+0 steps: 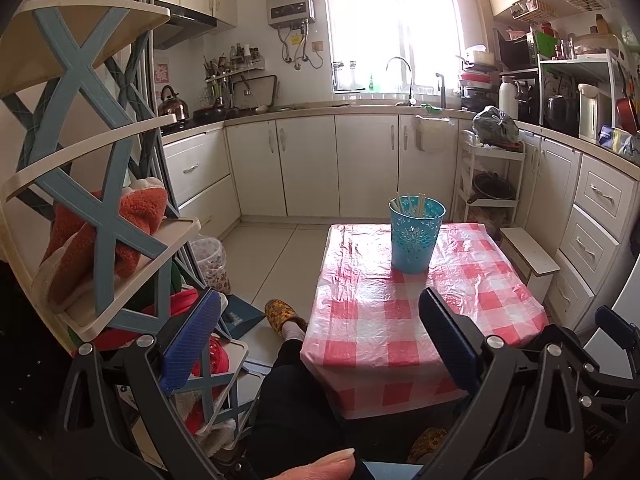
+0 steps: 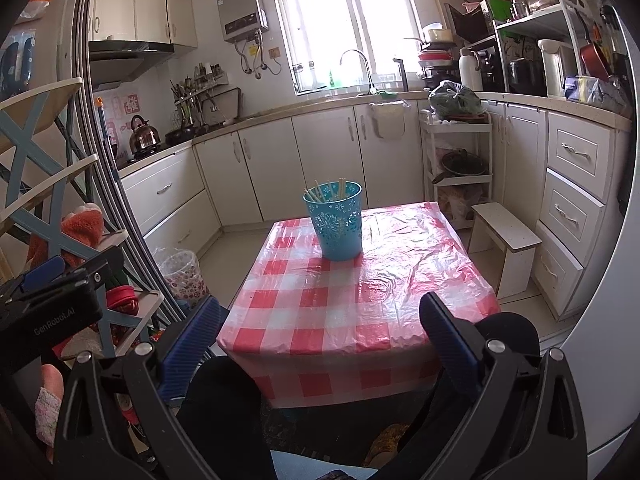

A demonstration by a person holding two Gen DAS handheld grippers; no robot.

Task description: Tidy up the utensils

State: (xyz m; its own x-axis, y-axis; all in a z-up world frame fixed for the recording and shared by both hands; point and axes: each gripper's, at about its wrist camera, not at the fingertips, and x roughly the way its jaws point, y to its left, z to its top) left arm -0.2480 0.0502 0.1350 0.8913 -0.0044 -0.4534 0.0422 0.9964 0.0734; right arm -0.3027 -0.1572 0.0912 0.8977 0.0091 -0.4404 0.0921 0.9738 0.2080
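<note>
A blue perforated holder [image 1: 416,234] [image 2: 337,220] stands on the far half of a small table with a red-and-white checked cloth [image 1: 400,320] [image 2: 360,304]. Several pale chopsticks [image 1: 408,202] [image 2: 326,191] stick up inside it. My left gripper [image 1: 318,334] hangs open near the table's front left corner, nothing between its fingers. My right gripper [image 2: 320,334] is also open and empty, held before the table's front edge. Both are well short of the holder. The left gripper's body [image 2: 48,308] shows at the left of the right wrist view.
A shoe rack [image 1: 100,200] with slippers stands close on the left. The person's legs [image 1: 296,396] [image 2: 224,408] sit at the table's front. A white stool [image 2: 506,248], a trolley [image 2: 456,160], a patterned bin [image 2: 182,276] and kitchen cabinets ring the table.
</note>
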